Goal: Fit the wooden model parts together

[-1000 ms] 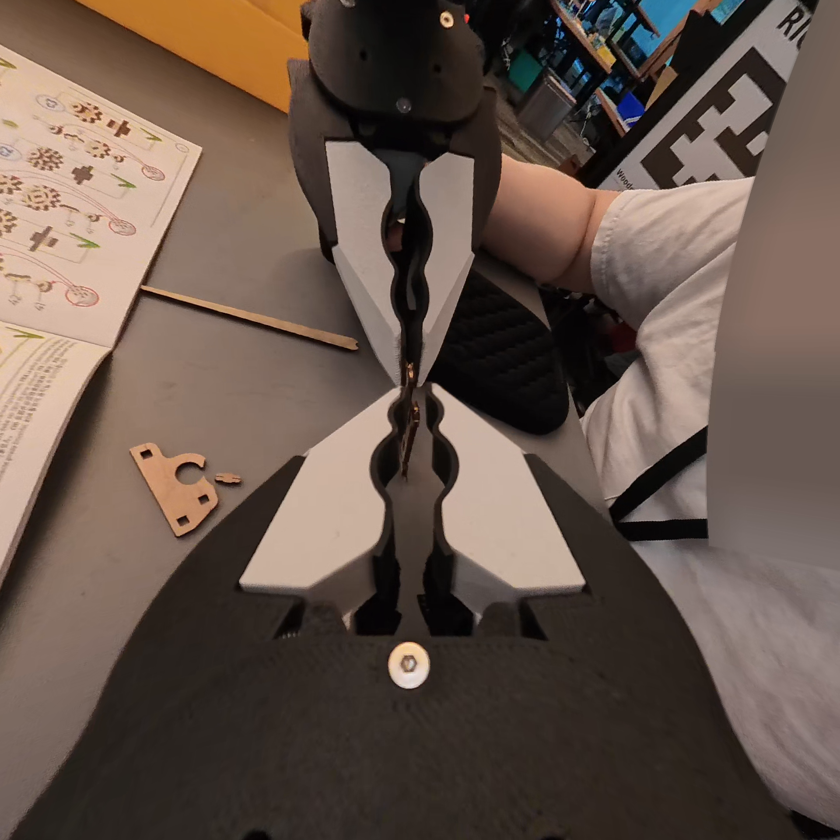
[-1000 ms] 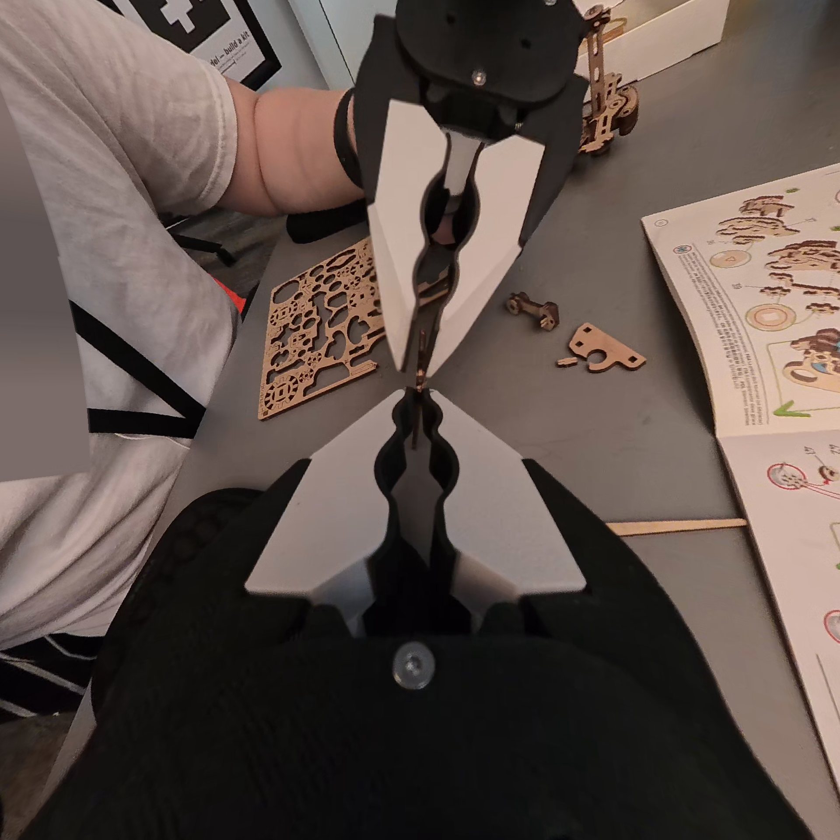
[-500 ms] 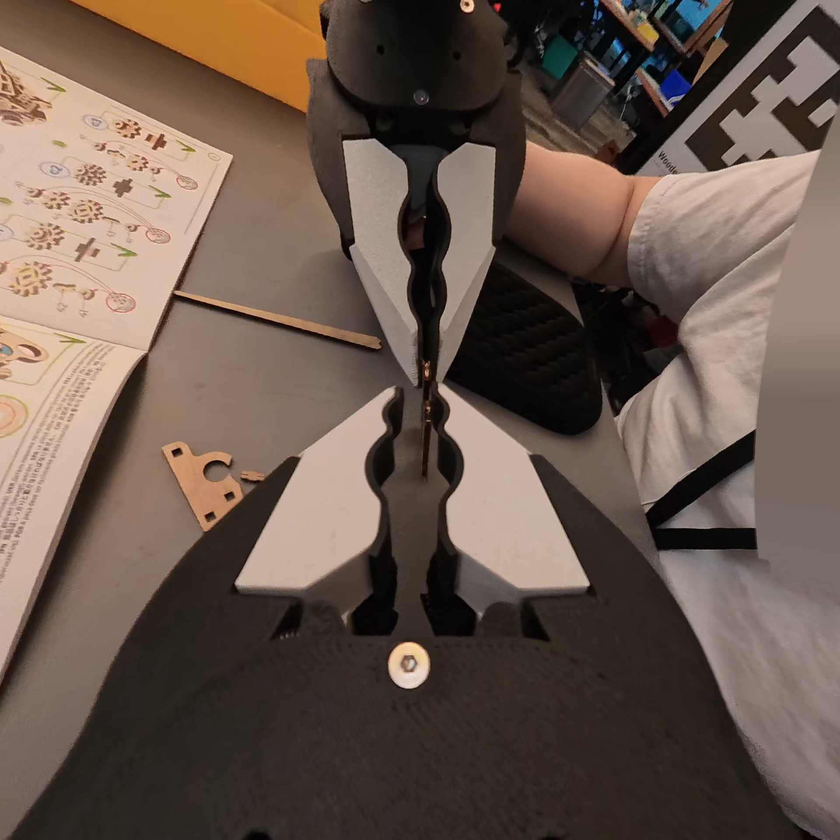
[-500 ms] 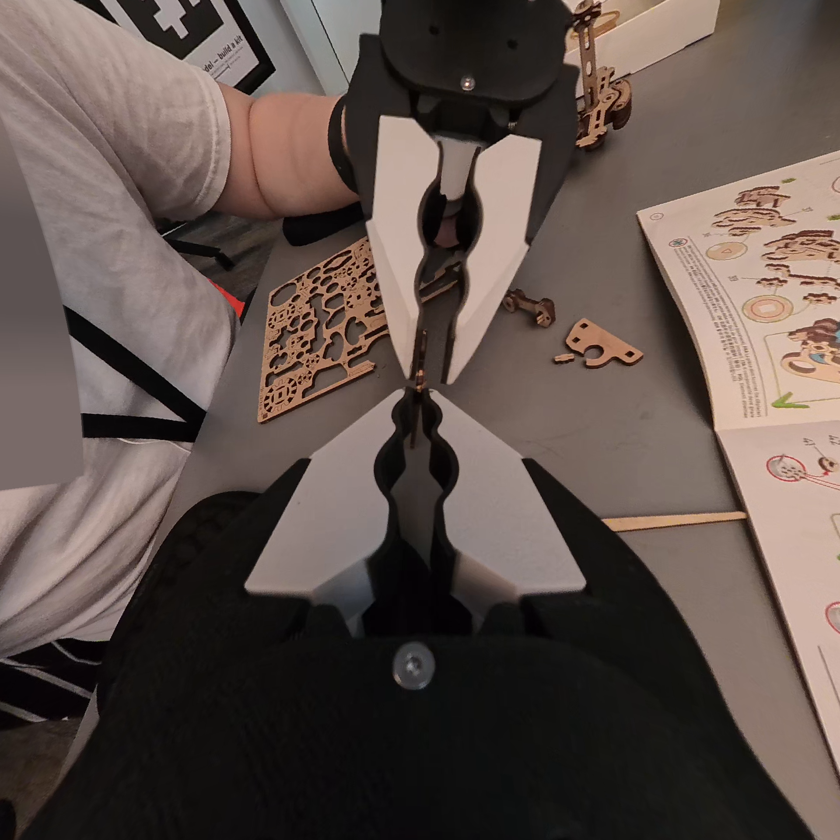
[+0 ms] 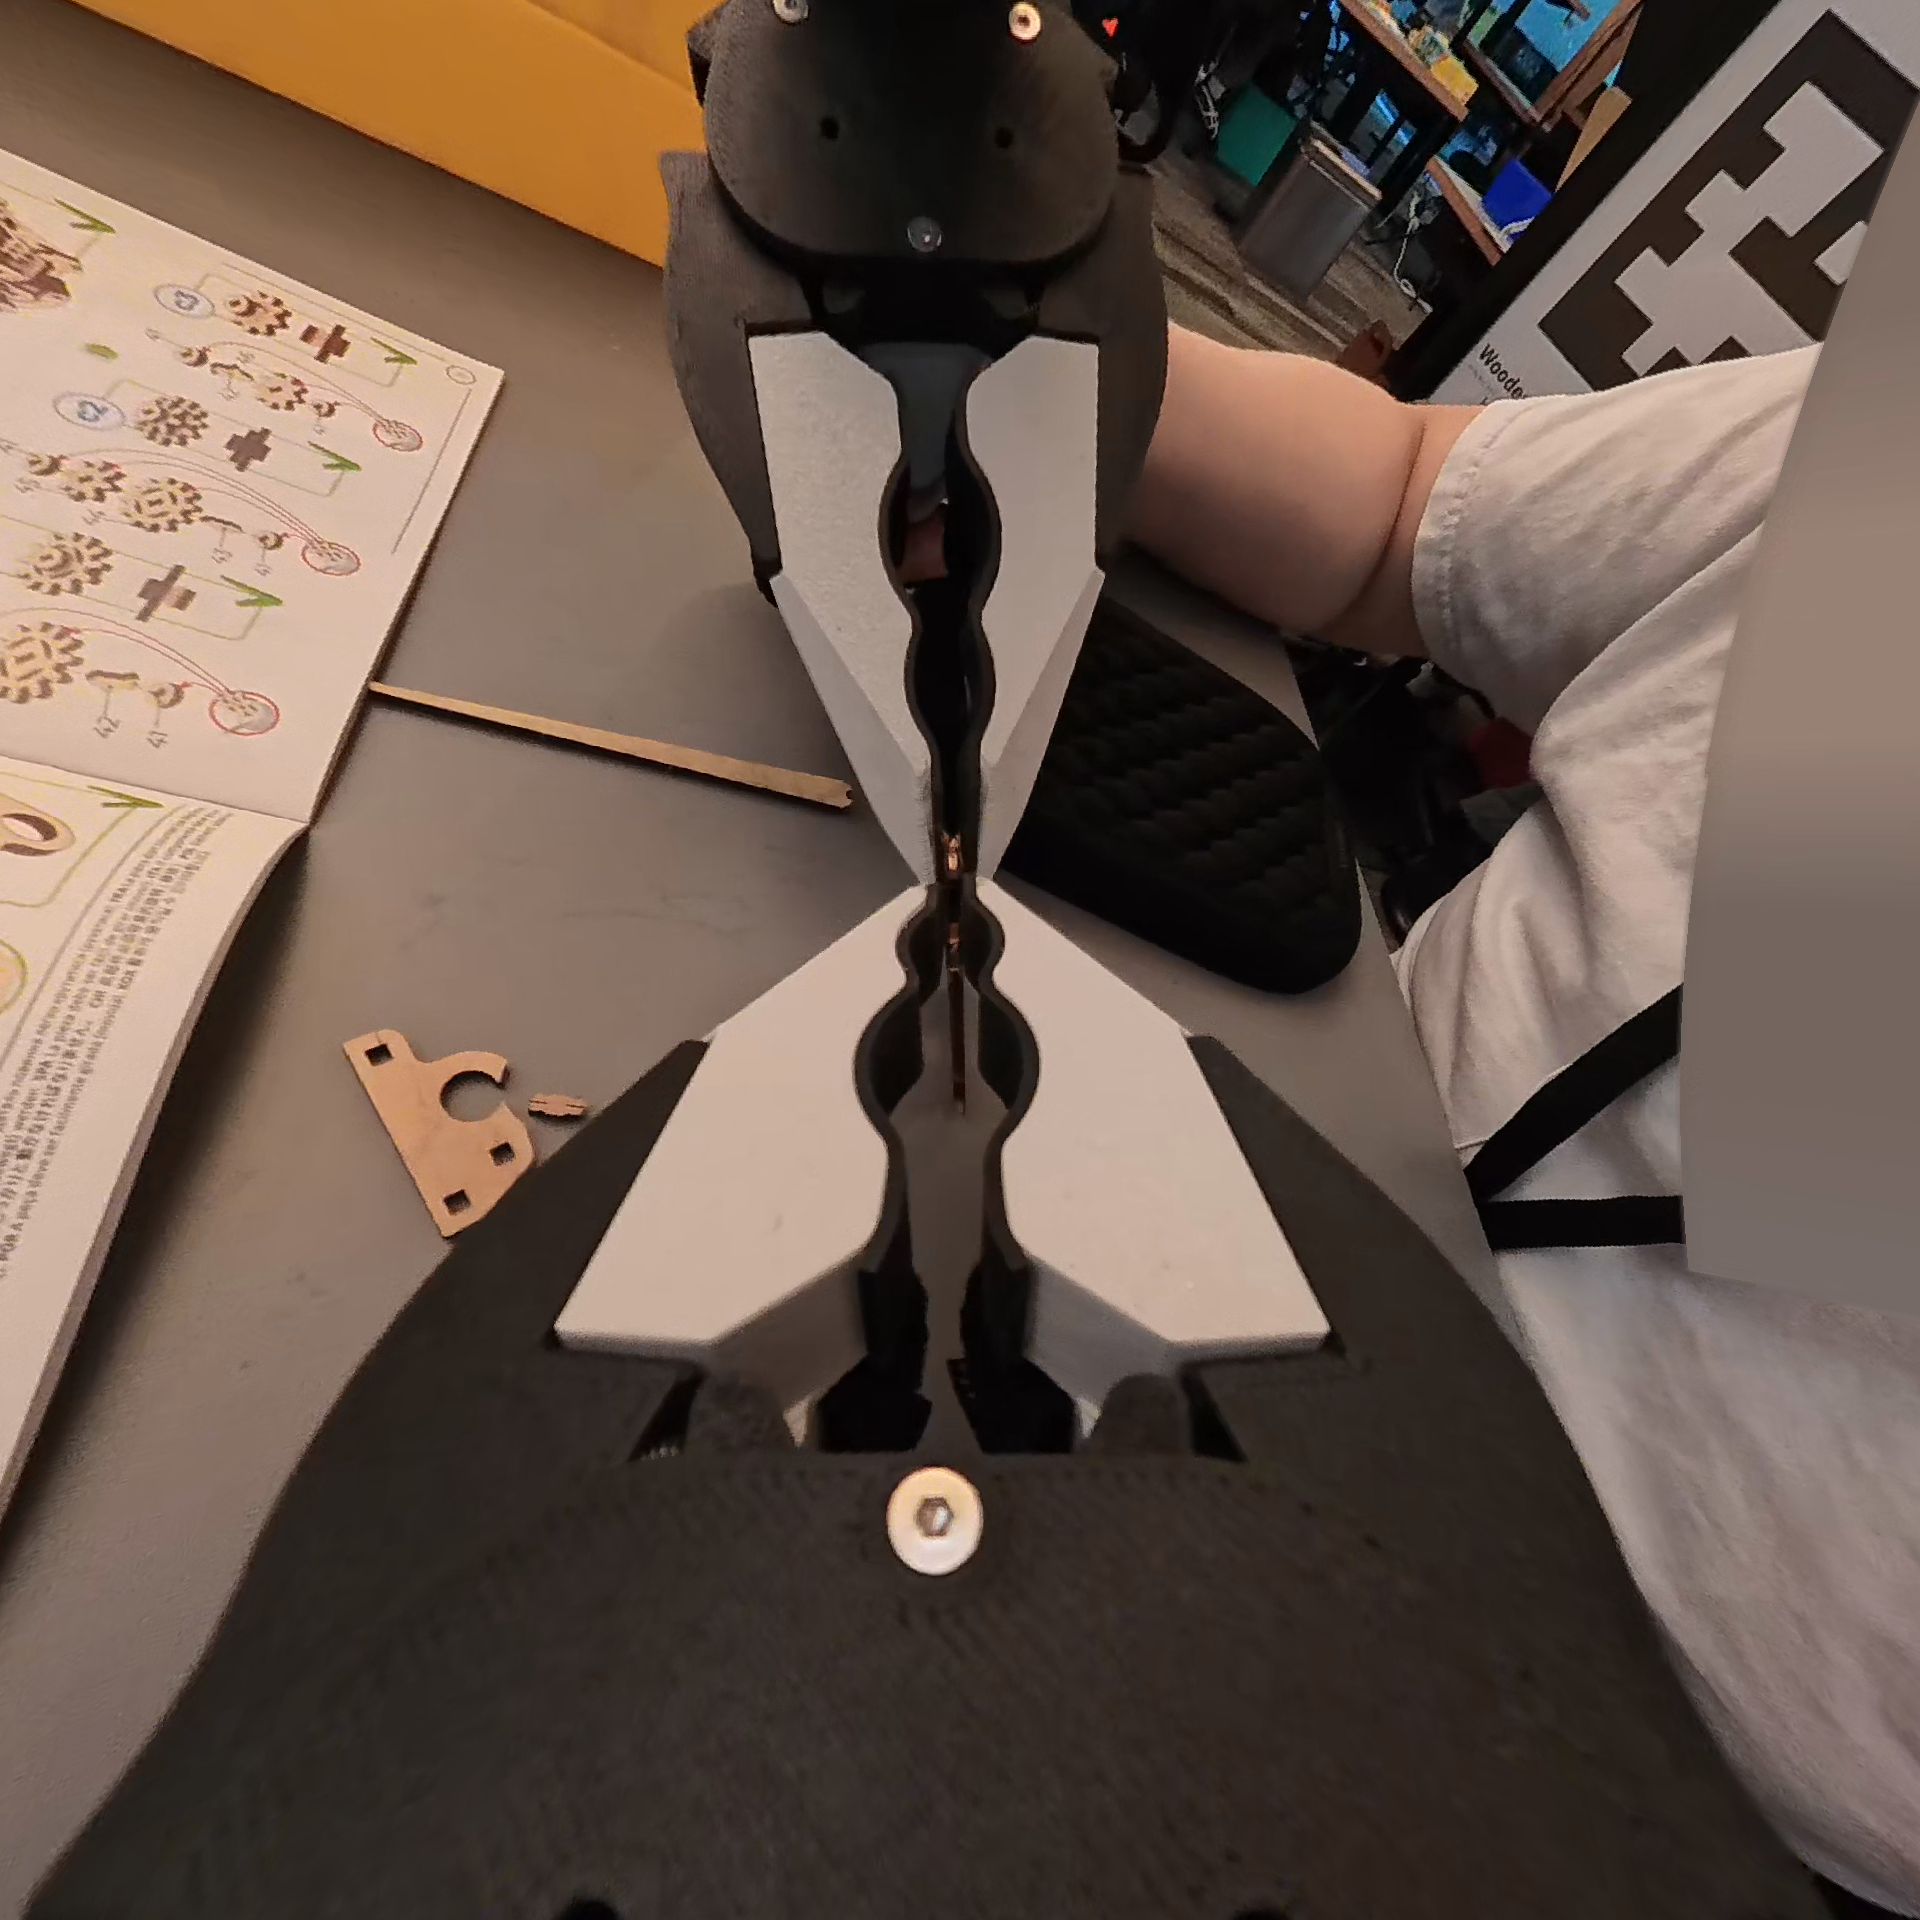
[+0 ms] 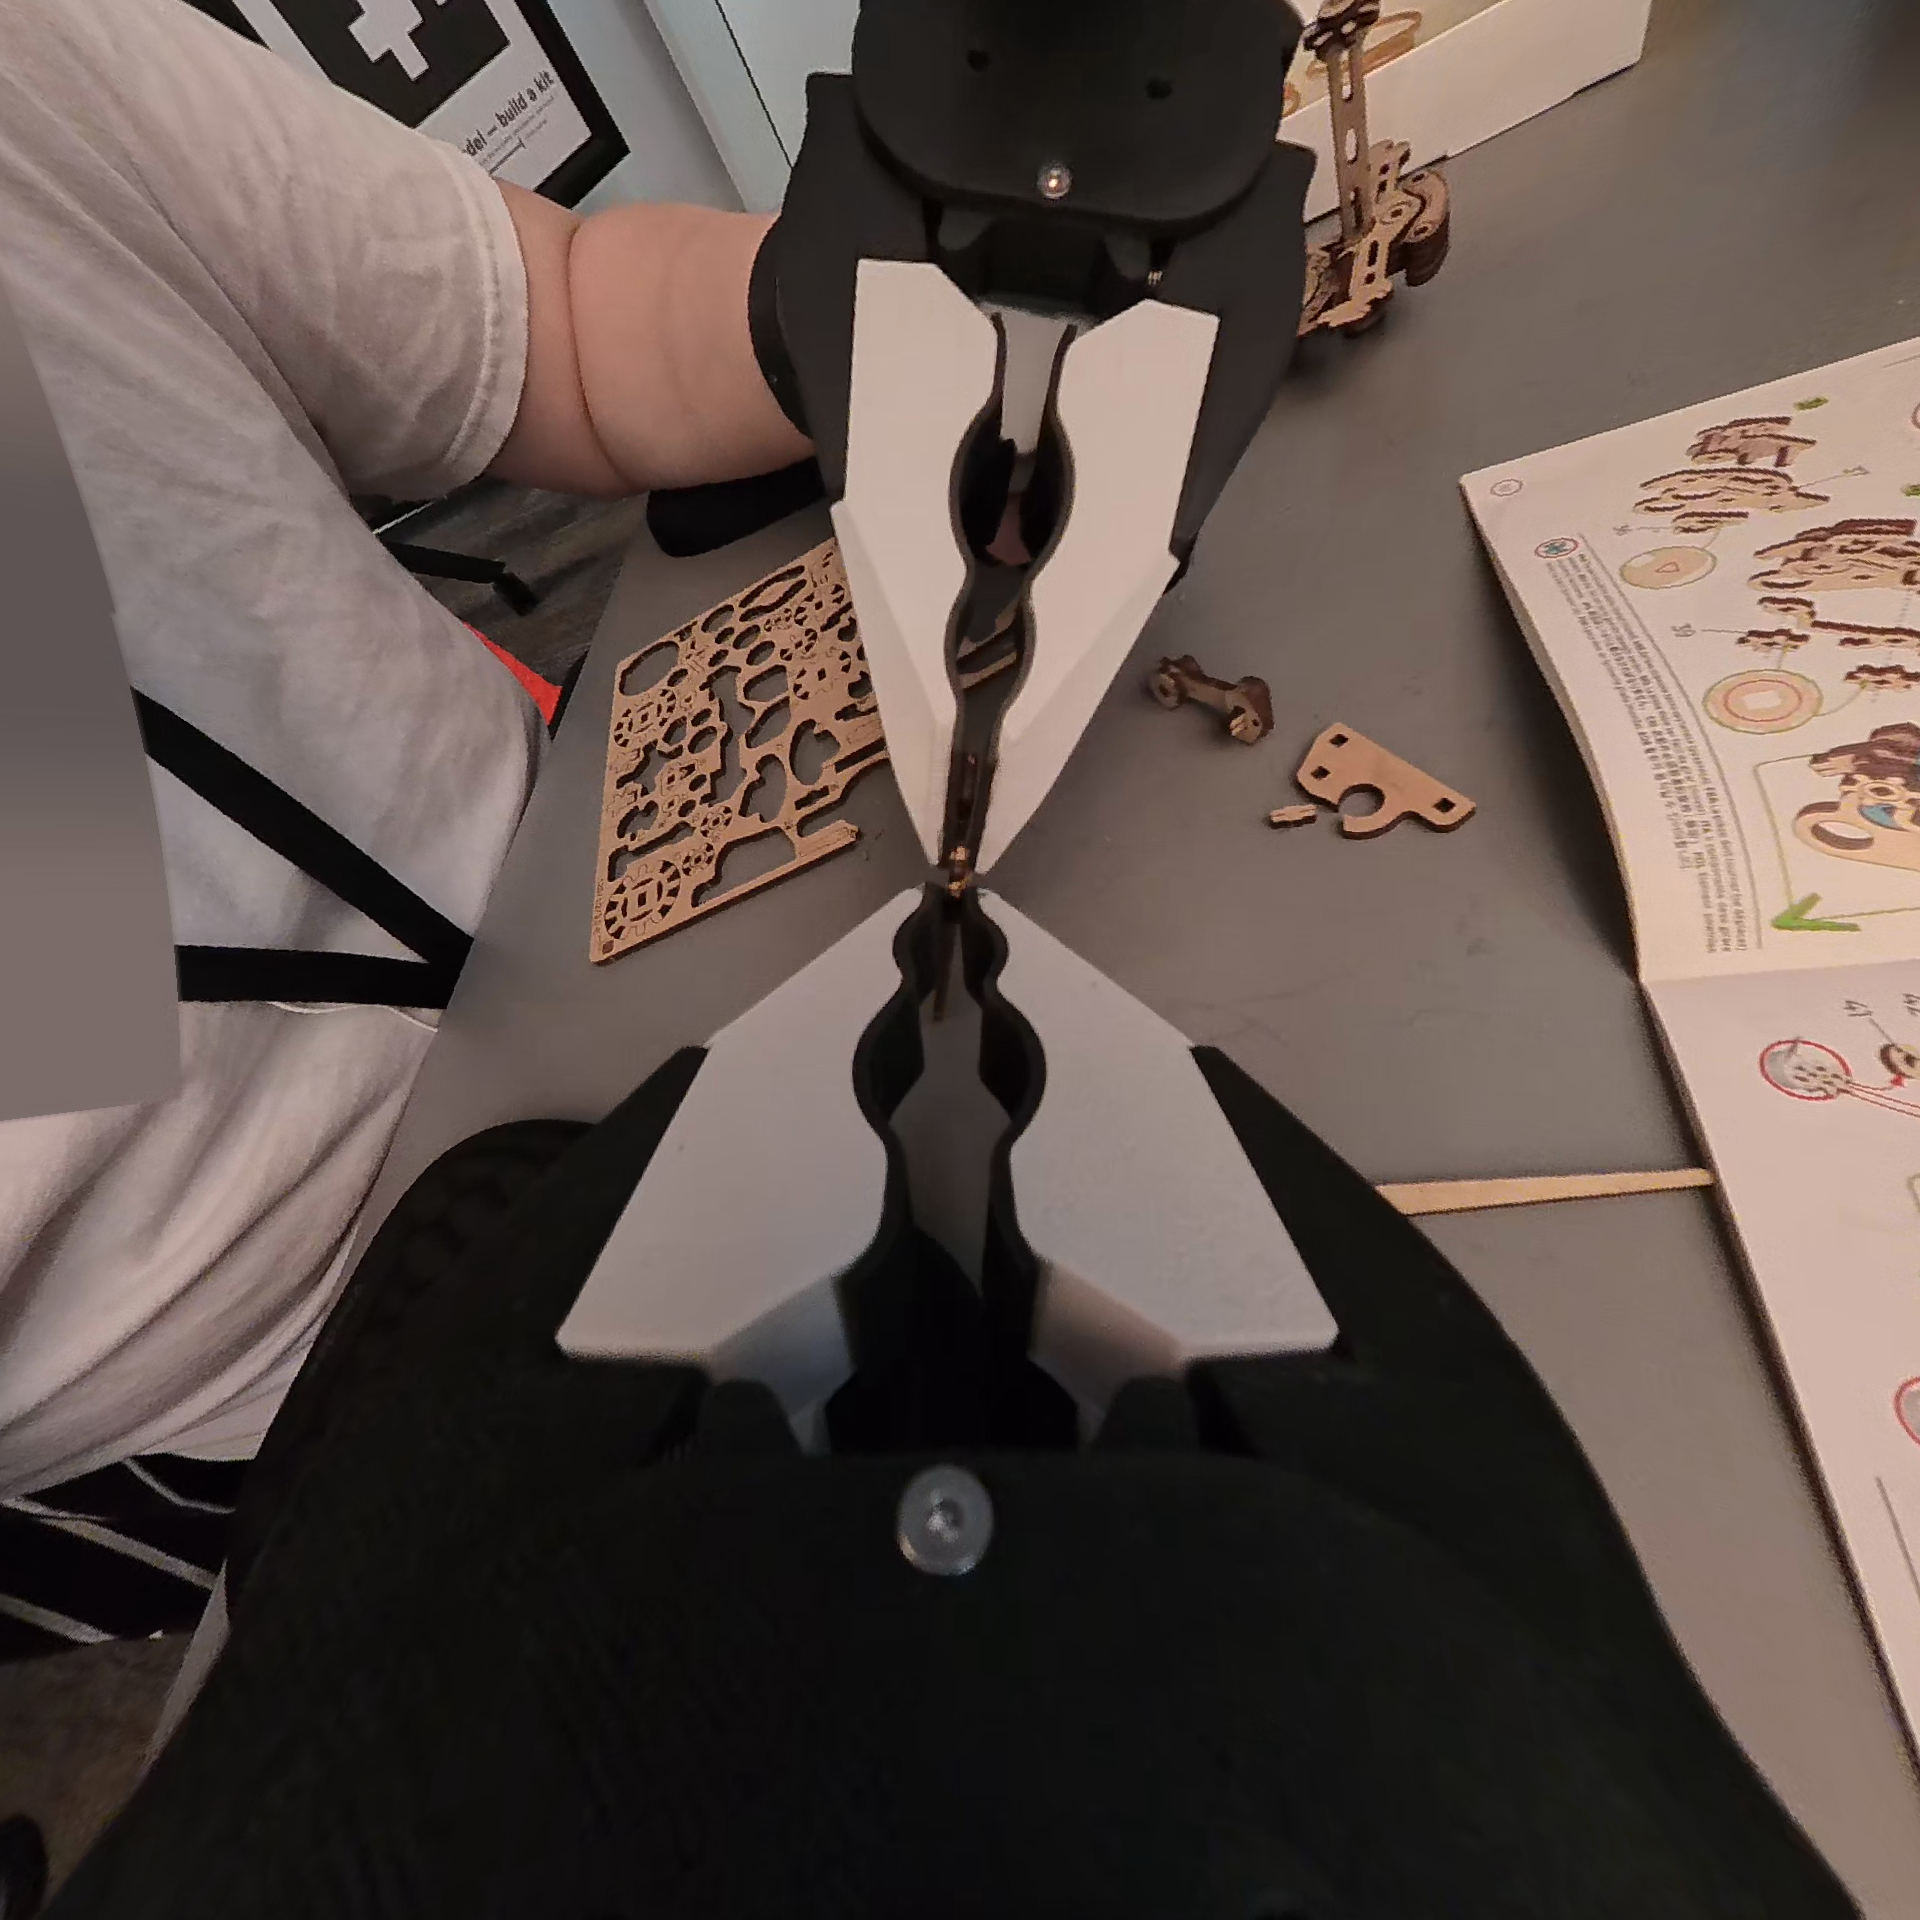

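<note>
While both claws meet tip to tip above the bench [image 5: 623, 935], left claw [image 5: 951, 914] pinches a thin wooden strip [image 5: 954, 1029], right claw [image 6: 951, 914] a small peg [image 6: 961, 831] at 12 o'clock; keep them collinear, press gently.

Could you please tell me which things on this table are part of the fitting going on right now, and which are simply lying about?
In use:
left gripper
right gripper
thin wooden piece in each, tips meeting

Lying about:
flat bracket
fretted sheet
wooden strip
instruction booklet
small axle assembly
</note>
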